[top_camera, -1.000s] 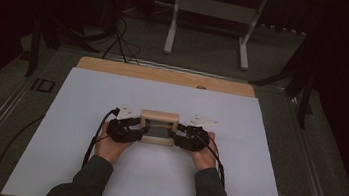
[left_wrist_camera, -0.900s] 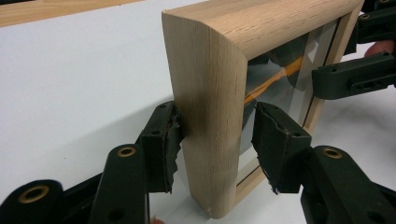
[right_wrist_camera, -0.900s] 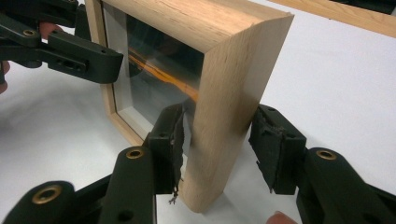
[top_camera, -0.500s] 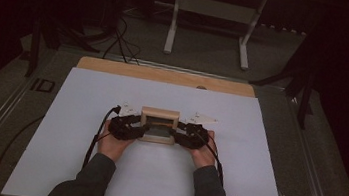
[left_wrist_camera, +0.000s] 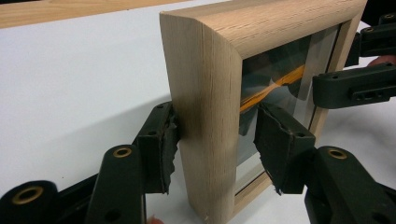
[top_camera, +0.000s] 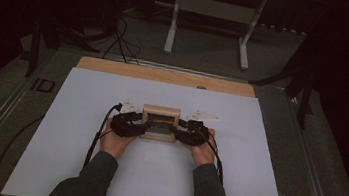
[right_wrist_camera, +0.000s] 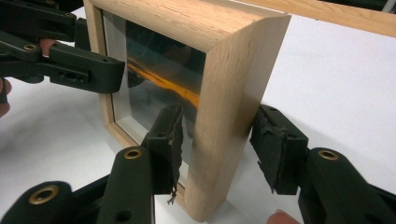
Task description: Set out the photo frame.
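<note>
The wooden picture frame [top_camera: 160, 122] stands upright mid-tabletop [top_camera: 87, 97], long axis left-right, glass facing the person, with the left claw [left_wrist_camera: 212, 135] and right claw [right_wrist_camera: 219, 144] each straddling an end, pads slightly apart.

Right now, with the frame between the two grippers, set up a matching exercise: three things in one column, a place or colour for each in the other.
Things:
1. wooden picture frame
2. left gripper
3. white table sheet

Descriptions:
A. covers the tabletop
B. light wood with a glass front, standing upright
C. black jaws astride the frame's left edge

Pairs: 1-B, 2-C, 3-A
</note>
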Demonstrator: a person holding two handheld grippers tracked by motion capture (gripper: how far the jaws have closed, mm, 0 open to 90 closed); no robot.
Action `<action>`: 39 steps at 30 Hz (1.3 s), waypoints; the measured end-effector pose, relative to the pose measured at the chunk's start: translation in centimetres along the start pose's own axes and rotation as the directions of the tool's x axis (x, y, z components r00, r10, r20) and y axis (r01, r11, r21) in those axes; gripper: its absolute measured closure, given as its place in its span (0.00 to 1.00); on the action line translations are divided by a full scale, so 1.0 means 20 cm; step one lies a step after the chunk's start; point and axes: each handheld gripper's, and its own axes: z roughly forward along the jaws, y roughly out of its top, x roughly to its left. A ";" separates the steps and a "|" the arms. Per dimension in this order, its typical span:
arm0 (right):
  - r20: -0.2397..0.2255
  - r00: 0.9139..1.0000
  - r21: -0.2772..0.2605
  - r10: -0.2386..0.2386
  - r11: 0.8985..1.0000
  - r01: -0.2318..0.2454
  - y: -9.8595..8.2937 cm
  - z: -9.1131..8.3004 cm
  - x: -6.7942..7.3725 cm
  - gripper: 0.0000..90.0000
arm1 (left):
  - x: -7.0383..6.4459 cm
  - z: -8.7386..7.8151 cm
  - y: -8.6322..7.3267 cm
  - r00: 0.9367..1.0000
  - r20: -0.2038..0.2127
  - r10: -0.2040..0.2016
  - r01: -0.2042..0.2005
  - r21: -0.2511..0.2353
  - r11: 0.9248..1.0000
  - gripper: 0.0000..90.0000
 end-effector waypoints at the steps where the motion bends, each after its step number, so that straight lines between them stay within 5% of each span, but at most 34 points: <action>1: -0.002 1.000 -0.001 0.001 1.000 -0.001 0.00 0.00 0.00 0.59 | 0.00 0.00 0.00 1.000 0.000 -0.002 0.002 0.001 1.000 0.54; 20: -0.017 1.000 0.015 0.017 1.000 -0.016 -0.01 -0.01 -0.01 0.53 | 0.02 0.01 -0.02 1.000 0.013 -0.002 0.001 0.052 0.999 0.46; 39: -0.016 0.999 0.034 -0.037 0.999 0.037 0.00 -0.09 0.01 0.46 | 0.05 -0.14 -0.02 1.000 -0.015 0.005 -0.005 0.027 1.000 0.45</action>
